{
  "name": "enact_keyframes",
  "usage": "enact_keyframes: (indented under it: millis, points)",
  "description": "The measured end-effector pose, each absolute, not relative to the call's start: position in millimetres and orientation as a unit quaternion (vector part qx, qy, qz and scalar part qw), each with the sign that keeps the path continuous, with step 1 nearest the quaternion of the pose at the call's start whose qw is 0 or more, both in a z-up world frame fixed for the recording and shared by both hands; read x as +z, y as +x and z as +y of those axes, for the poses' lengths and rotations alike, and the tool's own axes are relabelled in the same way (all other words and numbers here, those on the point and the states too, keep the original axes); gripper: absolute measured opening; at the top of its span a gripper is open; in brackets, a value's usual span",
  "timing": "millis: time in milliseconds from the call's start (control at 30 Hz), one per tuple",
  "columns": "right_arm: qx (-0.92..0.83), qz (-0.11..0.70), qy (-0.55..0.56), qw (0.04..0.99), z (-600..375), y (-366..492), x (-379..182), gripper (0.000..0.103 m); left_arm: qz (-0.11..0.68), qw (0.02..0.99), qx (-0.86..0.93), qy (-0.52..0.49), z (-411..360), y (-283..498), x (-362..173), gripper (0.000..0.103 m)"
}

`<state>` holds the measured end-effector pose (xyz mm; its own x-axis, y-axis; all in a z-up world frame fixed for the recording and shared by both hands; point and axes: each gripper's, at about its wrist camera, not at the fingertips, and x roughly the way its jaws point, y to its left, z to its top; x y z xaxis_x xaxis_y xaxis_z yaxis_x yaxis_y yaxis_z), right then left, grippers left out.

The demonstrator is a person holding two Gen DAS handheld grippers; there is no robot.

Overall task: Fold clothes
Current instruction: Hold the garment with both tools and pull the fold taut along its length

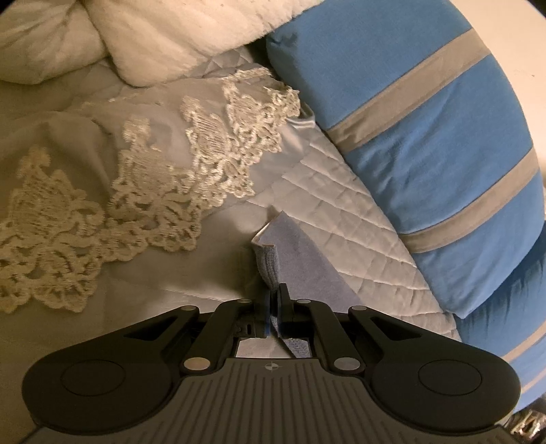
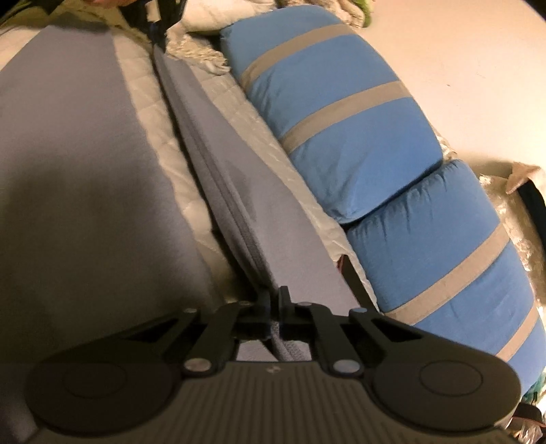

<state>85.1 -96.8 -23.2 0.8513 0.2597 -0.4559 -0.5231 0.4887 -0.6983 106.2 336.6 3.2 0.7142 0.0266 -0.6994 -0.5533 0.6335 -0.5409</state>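
A grey-blue garment point(image 1: 290, 252) lies on the quilted bed cover point(image 1: 334, 218). My left gripper point(image 1: 274, 295) is shut on a ribbed corner of it, and the cloth stands up just ahead of the jaws. In the right wrist view the same garment point(image 2: 218, 177) stretches as a long taut band from my right gripper point(image 2: 274, 299) toward the far top, where the dark left gripper point(image 2: 158, 32) pinches its other end. My right gripper is shut on the garment's hem. A wider flat part of the garment point(image 2: 68, 136) lies to the left.
Two blue pillows with grey stripes point(image 2: 341, 112) point(image 1: 426, 119) line the right side against a pale wall point(image 2: 477, 68). A cream lace-trimmed cloth point(image 1: 136, 177) and a fluffy white cushion point(image 1: 177, 34) lie at the left and far end.
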Motion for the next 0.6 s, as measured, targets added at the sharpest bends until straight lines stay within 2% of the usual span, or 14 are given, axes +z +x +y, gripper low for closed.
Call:
enact_keyframes:
  millis: [367,600]
  points:
    - [0.259,0.148,-0.470,0.831,-95,77,-27,0.003,0.352,0.866,0.208,-0.288,320,108,19,0.004]
    - [0.261,0.139,-0.473,0.830,-90,72,-32,0.003,0.355,0.868,0.224,-0.267,318,110,20,0.004]
